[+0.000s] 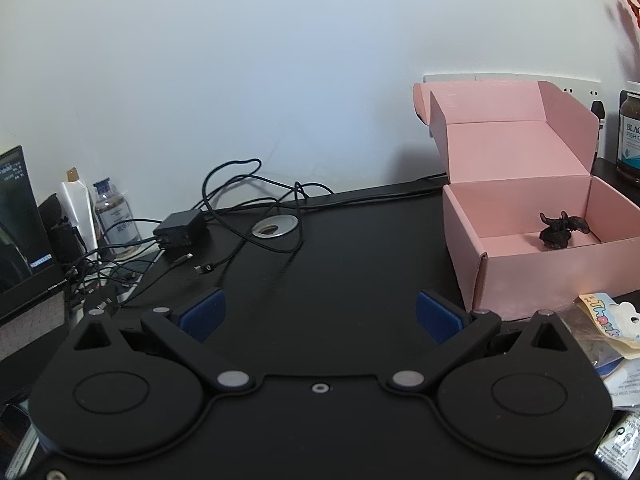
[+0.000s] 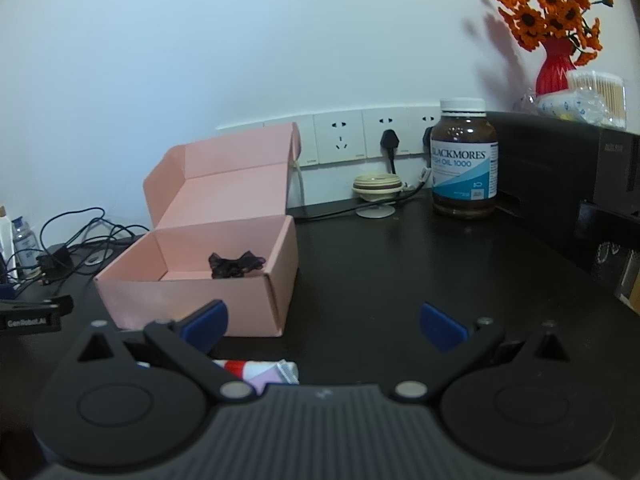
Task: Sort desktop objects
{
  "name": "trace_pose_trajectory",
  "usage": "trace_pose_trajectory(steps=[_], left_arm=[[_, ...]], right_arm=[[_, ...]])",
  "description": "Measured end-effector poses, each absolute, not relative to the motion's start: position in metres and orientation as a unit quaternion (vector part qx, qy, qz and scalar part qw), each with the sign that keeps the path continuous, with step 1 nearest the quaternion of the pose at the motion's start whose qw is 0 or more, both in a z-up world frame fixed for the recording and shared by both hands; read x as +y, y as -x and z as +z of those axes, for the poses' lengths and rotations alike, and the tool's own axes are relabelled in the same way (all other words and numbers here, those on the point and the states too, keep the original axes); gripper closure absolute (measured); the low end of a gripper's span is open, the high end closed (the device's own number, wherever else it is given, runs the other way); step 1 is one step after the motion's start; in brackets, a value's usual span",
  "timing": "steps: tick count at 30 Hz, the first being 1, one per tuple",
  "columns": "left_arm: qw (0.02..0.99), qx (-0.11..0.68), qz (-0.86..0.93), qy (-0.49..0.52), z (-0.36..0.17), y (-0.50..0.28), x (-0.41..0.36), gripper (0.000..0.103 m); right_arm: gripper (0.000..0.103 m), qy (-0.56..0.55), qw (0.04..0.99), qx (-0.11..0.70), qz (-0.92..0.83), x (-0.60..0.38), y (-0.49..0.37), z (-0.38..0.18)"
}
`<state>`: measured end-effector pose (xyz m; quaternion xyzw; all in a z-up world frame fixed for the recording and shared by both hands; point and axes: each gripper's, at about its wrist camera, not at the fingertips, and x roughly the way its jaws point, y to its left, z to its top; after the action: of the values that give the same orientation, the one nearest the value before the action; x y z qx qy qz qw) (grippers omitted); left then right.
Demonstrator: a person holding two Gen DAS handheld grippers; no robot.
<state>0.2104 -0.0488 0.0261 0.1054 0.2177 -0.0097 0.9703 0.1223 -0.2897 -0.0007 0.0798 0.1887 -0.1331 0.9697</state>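
A pink cardboard box (image 1: 532, 280) (image 2: 192, 300) stands on the black desk with its lid up. A small black lace bow (image 1: 562, 229) (image 2: 236, 265) lies inside it. My left gripper (image 1: 318, 314) hovers open over bare desk, left of the box, nothing between its blue pads. My right gripper (image 2: 324, 326) is open too, just right of the box's near corner. A small red, white and pink tube (image 2: 264, 371) lies on the desk under the right gripper's left finger. Plastic packets (image 1: 608, 332) lie in front of the box at the right of the left wrist view.
A charger and tangled cables (image 1: 180, 228) and a desk grommet (image 1: 276, 227) lie at the back left, beside a bottle (image 1: 116, 212), a white tube (image 1: 78, 204) and a screen (image 1: 20, 224). A fish oil jar (image 2: 464, 160), wall sockets (image 2: 360, 136), a vase of orange flowers (image 2: 554, 28) and a black cabinet (image 2: 568, 184) stand at the right.
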Motion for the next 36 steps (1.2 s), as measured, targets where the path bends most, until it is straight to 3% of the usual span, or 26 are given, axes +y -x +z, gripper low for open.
trace_pose_trajectory(steps=[13,36], left_arm=[[0.964,0.224,0.033,-0.138,0.031,-0.183,-0.061,0.0],[0.961,0.255,-0.047,-0.091,0.044,-0.129,-0.066,0.0]], right_arm=[[0.001,-0.083,0.97,0.196,-0.118,-0.291,-0.124,-0.001],[0.001,-0.094,0.971,0.193,-0.103,-0.292,-0.122,-0.001]])
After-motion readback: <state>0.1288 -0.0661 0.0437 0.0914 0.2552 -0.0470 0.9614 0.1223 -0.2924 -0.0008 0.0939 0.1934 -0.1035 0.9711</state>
